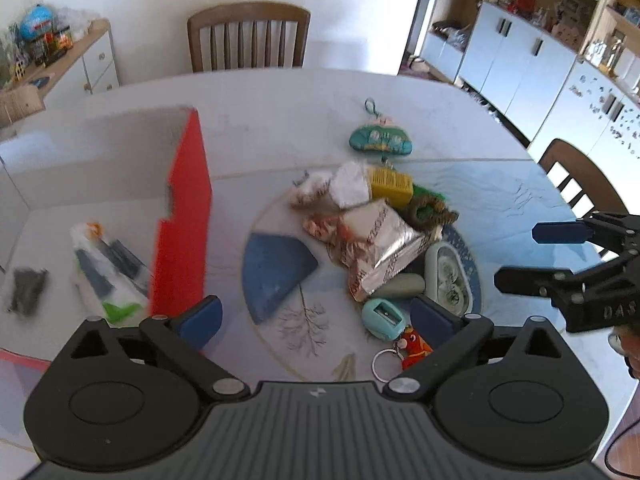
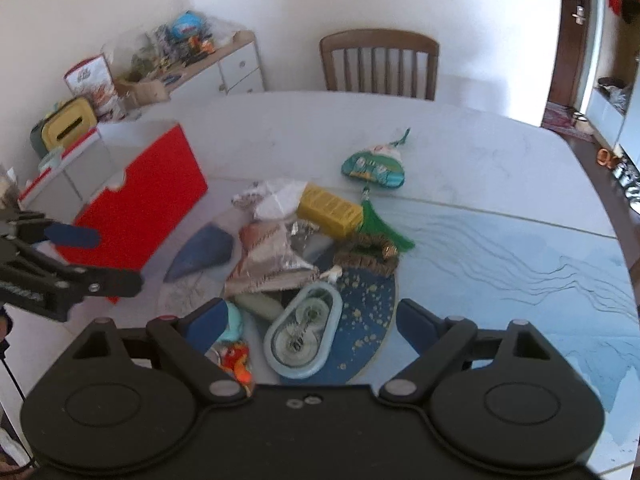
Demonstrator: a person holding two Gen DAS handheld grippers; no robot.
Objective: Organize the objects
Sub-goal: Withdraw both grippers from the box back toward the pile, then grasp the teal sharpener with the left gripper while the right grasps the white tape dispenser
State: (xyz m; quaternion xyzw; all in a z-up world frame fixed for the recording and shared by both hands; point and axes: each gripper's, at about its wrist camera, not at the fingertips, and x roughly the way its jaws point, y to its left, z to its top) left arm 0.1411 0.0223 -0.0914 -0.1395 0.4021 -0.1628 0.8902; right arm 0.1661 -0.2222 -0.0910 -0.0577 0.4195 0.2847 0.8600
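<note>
A pile of small objects lies on a round placemat [image 1: 280, 320]: a foil packet [image 1: 384, 252], a yellow box [image 1: 390, 186], a teal pouch charm [image 1: 380, 140], a pale tape dispenser [image 2: 304, 332], a teal sharpener [image 1: 384, 316] and an orange keyring figure [image 1: 414, 350]. A red box [image 1: 184, 220] with a white inside stands to the left and holds a plastic bag [image 1: 108, 276] and a dark item [image 1: 26, 290]. My left gripper [image 1: 316, 322] is open beside the box, with nothing between its pads. My right gripper [image 2: 312, 326] is open above the tape dispenser, its pads clear of it.
The white table [image 2: 480, 152] has a blue-patterned cloth [image 2: 520, 264] on its right part. Wooden chairs stand at the far side [image 2: 380, 64] and to the right [image 1: 568, 176]. A cluttered sideboard [image 2: 192, 60] lines the left wall, and white cabinets [image 1: 520, 52] the right.
</note>
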